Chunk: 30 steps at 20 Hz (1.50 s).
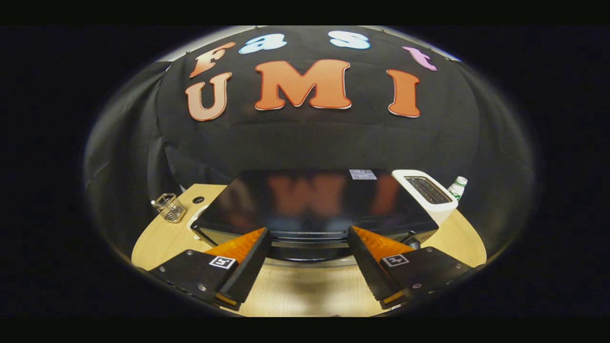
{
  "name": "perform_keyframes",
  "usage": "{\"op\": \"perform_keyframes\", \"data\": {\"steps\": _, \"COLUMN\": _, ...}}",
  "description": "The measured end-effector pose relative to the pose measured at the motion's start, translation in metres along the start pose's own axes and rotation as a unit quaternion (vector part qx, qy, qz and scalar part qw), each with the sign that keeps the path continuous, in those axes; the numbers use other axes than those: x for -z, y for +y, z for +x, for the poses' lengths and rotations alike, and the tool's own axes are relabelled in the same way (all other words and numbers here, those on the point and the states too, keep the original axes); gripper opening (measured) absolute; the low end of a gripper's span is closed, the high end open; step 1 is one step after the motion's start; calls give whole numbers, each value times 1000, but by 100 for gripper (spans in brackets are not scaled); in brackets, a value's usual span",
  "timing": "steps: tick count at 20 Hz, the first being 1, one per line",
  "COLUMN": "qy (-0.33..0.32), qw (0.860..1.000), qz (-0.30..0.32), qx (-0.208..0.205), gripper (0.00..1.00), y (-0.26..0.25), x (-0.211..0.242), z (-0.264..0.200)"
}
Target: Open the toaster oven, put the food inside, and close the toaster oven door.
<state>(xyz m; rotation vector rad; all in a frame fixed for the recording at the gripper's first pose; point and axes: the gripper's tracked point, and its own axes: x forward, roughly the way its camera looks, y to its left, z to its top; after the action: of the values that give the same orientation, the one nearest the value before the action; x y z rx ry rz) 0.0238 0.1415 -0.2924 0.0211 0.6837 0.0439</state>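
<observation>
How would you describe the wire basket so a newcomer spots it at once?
Start at the black toaster oven in the middle of the wooden table, just ahead of the open gripper. Look to the oven's left, near the table's edge: the wire basket stands there alone. It is see-through metal mesh, unlike the solid white toaster and the bottle on the oven's right.

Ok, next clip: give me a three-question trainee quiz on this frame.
1. True or false: the gripper is open, holding nothing.
2. What stands right of the toaster oven? A) white toaster B) kettle C) pan
3. Fill in: the wire basket sits on the wooden table to the oven's ____.

Key: 1 true, the fingers are spread at the oven's front edge; 2 A, with a bottle behind it; 3 left.
</observation>
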Motion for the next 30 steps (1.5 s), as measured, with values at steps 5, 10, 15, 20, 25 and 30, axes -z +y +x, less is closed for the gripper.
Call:
{"op": "perform_keyframes", "data": {"steps": 5, "qy": -45, "qw": 999, "qz": -6, "qx": -9, "gripper": 83, "y": 12, "x": 1, "z": -9}}
{"op": "perform_keyframes", "data": {"steps": 10, "qy": -31, "qw": 999, "qz": -21, "qx": -34, "gripper": 73, "y": 19, "x": 21, "z": -31}}
{"op": "perform_keyframes", "data": {"steps": 15, "qy": 78, "qw": 993, "qz": 25, "qx": -90, "gripper": 73, "y": 32, "x": 65, "z": -58}}
{"op": "perform_keyframes", "data": {"steps": 20, "qy": 235, "qw": 955, "qz": 147, "qx": -104, "gripper": 71, "y": 43, "x": 140, "z": -58}}
{"op": "perform_keyframes", "data": {"steps": 25, "qy": 234, "qw": 962, "qz": 100, "qx": -97, "gripper": 68, "y": 36, "x": 163, "z": -56}}
{"op": "perform_keyframes", "data": {"steps": 30, "qy": 294, "qw": 951, "qz": 64, "qx": -77, "gripper": 68, "y": 29, "x": 206, "z": -59}}
